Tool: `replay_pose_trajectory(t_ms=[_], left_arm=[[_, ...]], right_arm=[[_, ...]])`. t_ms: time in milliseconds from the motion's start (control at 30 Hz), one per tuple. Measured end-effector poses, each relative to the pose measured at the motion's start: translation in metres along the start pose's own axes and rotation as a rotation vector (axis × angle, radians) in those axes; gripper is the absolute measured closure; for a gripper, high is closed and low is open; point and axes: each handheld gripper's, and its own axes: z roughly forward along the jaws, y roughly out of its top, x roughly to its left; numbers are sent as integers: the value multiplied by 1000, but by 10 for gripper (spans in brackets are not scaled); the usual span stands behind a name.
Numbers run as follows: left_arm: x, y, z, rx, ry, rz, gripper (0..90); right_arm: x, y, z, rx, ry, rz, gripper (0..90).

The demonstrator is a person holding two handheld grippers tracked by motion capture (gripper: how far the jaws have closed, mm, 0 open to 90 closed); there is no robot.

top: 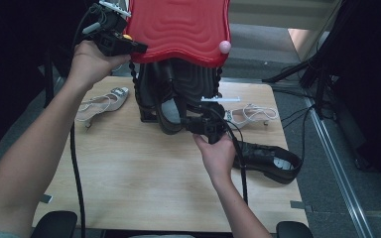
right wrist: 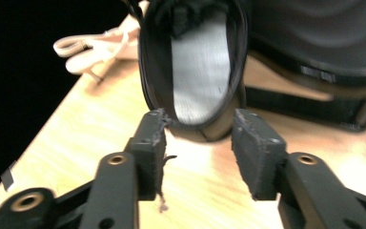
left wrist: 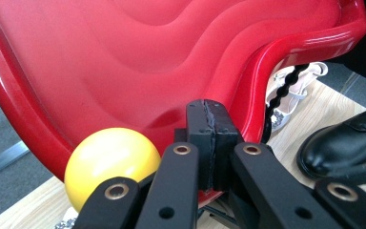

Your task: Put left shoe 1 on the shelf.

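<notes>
At the back of the wooden table (top: 129,168), the left gripper (left wrist: 209,125) is clamped on the raised wavy red plastic lid (top: 178,27). Beneath the lid, the black leather shoe (right wrist: 195,62) with its grey insole sits in a black rack, heel between the parted pads of the right gripper (right wrist: 200,143), untouched.

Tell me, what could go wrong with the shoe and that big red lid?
1. The left gripper pinches only the edge of the red lid; if it slips, the lid could drop onto the black shoe and the right gripper.
2. The right gripper's jaws stand apart at the shoe's heel, not pressing it in the right gripper view, so the shoe may tip or slide out of the black box.
3. The yellow ball by the lid's rim might get knocked.
</notes>
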Motion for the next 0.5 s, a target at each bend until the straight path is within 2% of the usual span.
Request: replay_pose_trajectory(t_ms=[33,67,133,233,267,300,333,500], left_arm=[[0,0,0,0,0,0,900],[0,0,0,2,0,-2,900],[0,0,0,3,0,-3,900],[0,0,0,3,1,-3,900],[0,0,0,3,0,-3,900],[0,0,0,3,0,-3,900],[0,0,0,2,0,-2,900],[0,0,0,0,0,0,900]], right_arm=[[0,0,0,0,0,0,598],[-4,-11,2,-1,-1,-8,651],[-7,-19,6,9,5,-16,682],[-10,-26,14,31,9,-6,720],[-11,-33,21,38,16,-18,777],[-11,-33,21,38,16,-18,777],[-12,-38,31,41,10,-32,839],[-16,-46,49,24,19,-31,900]])
